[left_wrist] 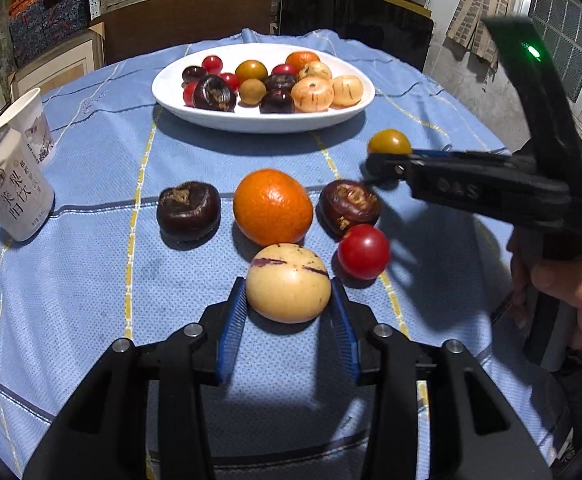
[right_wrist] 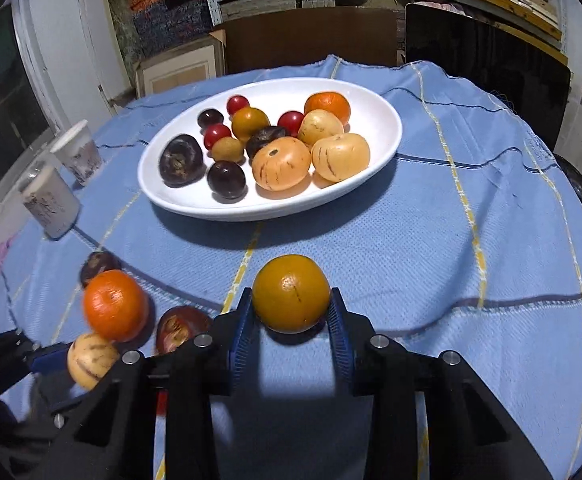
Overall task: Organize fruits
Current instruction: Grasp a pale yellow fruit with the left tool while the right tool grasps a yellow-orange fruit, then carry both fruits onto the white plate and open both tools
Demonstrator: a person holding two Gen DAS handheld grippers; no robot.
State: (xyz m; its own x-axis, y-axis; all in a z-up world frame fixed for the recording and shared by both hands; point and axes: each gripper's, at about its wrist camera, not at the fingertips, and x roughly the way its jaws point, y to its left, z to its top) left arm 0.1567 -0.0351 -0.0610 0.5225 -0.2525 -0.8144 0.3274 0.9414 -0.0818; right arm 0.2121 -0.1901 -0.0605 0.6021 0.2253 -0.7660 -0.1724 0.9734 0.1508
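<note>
Table (left_wrist: 91, 280), blue checked cloth. White plate (right_wrist: 387, 136) sits toward the far edge, already loaded: striped melons, dark fruits, red tomatoes, amber fruits, one orange. Two paper cups (left_wrist: 15, 196) stand at the left edge.

Loose fruit still on the cloth, near edge: orange (left_wrist: 273, 206) in the middle, a dark fruit (left_wrist: 189, 210) well to its left, a second dark fruit (left_wrist: 349, 206) just to its right, a red tomato (left_wrist: 363, 252) touching that one on its near side.

Left gripper (left_wrist: 289, 308): blue pads close against both flanks of a pale striped melon (left_wrist: 289, 282), which rests on the cloth just nearer than the orange. Reads as gripped, not lifted.

Right gripper (right_wrist: 291, 316): pads pressed to both sides of an amber fruit (right_wrist: 291, 294), on the cloth between the loose cluster and the plate, toward the right edge. Gripped, also down.

Step in hand, my judgement: both picks made, transfer not begun.

Next move calls for a straight lift clear of the neighbours, then a carry over the plate rim to a free spot; the near and right parts of the plate look fullest. Round fruit may roll on release, so set low.
</note>
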